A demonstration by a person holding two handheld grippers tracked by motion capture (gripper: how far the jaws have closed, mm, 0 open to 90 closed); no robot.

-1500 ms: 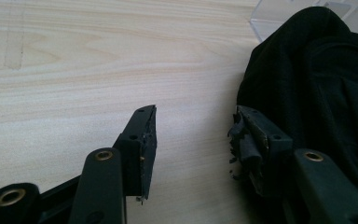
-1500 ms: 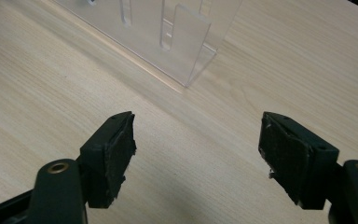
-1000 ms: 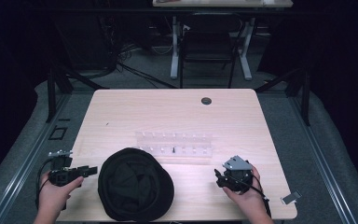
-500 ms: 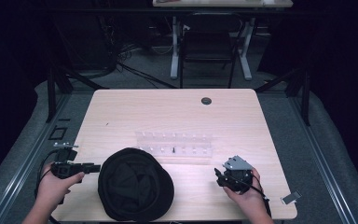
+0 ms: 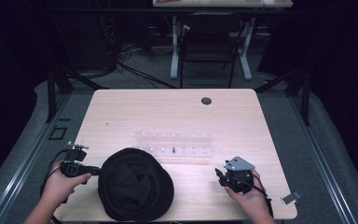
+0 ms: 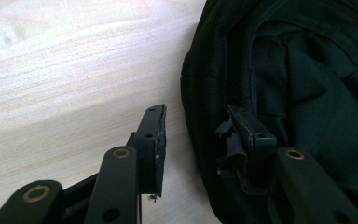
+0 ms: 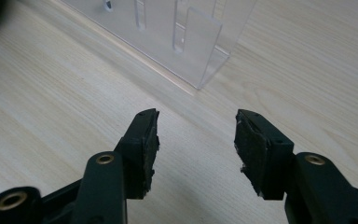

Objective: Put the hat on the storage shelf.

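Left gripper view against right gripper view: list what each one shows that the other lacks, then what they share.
Left gripper view: a black hat lying on the table, its edge between the left gripper's jaws, one pad over the fabric, the other over bare wood; a firm pinch cannot be told.

Right gripper view: a clear plastic rack standing ahead of the right gripper, whose jaws have just been closing with nothing between them.

Both: the pale wooden table and a pair of black jaws rising from the bottom edge.
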